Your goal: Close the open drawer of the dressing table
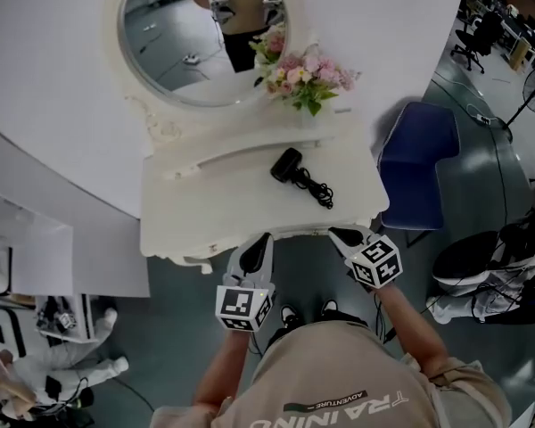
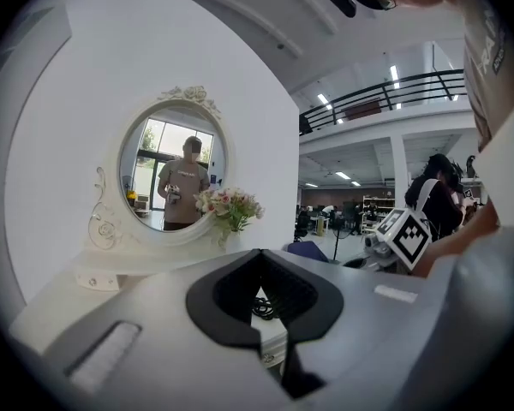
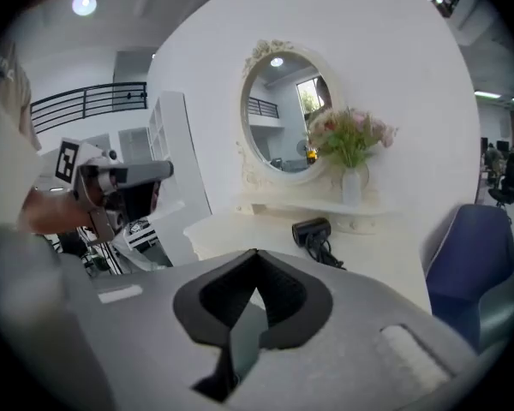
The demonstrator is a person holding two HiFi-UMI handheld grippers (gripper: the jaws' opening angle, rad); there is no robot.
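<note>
The white dressing table [image 1: 223,205] stands below me with its oval mirror [image 1: 196,43] at the back. No drawer front sticks out past its front edge in the head view. My left gripper [image 1: 260,239] is shut and empty, its tips at the middle of the table's front edge. A little to the right, my right gripper [image 1: 337,235] is also shut and empty at the same edge. In the left gripper view the jaws [image 2: 259,253] meet at their tips, with the table's white edge showing below them. The right gripper view shows its jaws [image 3: 255,253] closed over the tabletop [image 3: 240,229].
A black hair dryer [image 1: 287,165] with a coiled cord lies on the tabletop, and a vase of pink flowers [image 1: 308,74] stands by the mirror. A blue chair [image 1: 415,163] stands close at the table's right. White shelving [image 1: 27,248] stands left; cables and stools lie on the floor at right.
</note>
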